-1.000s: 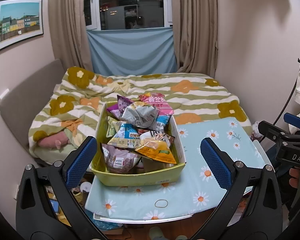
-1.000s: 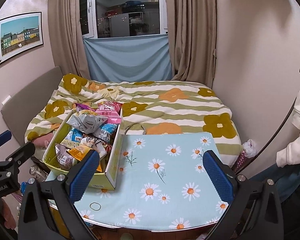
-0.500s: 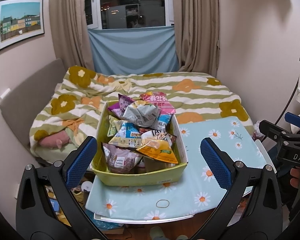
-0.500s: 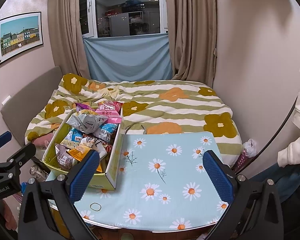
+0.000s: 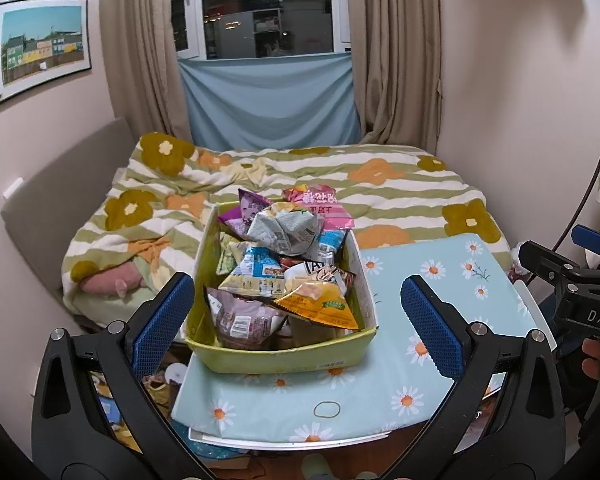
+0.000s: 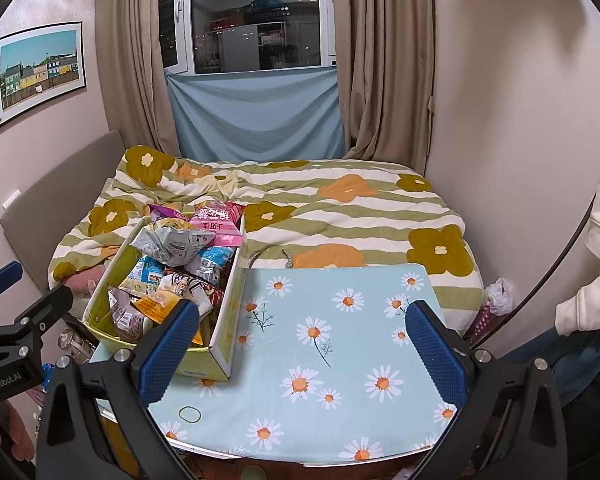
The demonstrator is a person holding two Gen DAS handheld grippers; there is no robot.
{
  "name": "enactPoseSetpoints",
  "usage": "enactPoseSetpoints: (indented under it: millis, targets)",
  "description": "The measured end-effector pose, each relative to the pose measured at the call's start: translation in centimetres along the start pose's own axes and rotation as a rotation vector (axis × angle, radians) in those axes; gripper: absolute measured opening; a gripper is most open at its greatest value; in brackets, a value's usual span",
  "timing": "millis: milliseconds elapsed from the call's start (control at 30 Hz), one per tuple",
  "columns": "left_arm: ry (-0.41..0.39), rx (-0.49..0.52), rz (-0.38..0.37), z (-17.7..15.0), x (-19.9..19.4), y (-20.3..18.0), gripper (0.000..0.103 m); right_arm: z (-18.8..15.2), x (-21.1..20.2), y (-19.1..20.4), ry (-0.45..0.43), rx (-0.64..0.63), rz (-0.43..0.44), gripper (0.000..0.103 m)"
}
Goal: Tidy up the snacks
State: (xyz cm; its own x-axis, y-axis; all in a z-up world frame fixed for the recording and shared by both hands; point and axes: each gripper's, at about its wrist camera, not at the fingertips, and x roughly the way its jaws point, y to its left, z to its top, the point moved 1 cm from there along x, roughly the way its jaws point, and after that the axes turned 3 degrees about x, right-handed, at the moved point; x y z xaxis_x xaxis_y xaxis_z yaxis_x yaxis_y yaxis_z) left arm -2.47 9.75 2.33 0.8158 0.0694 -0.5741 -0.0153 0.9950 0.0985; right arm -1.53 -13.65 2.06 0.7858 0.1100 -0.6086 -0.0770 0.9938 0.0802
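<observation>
Meanwhile, both the left hand-held gripper (image 5: 296,312) and right hand-held gripper (image 6: 302,340) hover agape, empty, before snack packets (image 5: 284,268) heaped in a yellow box (image 5: 284,360), frame centre-left; sorted or awaiting sorting, unclear.

A yellow-green box (image 5: 284,360) is seen on a pale blue daisy-print cloth (image 6: 340,344). At 12 o'clock, a bedspread (image 6: 340,208) is striped green and white with orange and olive flowers.

The right part of the daisy-print table (image 6: 340,344) lies bare, giving free passage. On its left side the yellow box (image 5: 284,356) heaped with snack bags (image 5: 284,264) blocks the way; a small ring (image 6: 189,414), perhaps a rubber band, lies near the front edge.
</observation>
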Motion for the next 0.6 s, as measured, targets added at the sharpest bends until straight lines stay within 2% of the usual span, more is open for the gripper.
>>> enactPoseSetpoints:
  millis: [400, 600]
  targets:
    - [0.009, -0.021, -0.028, 0.08, 0.40, 0.57, 0.103, -0.14, 0.48, 0.01, 0.004, 0.000, -0.002, 0.103]
    - [-0.010, -0.026, -0.011, 0.40, 0.23, 0.85, 0.103, 0.08, 0.80, 0.08, 0.001, 0.008, -0.002, 0.103]
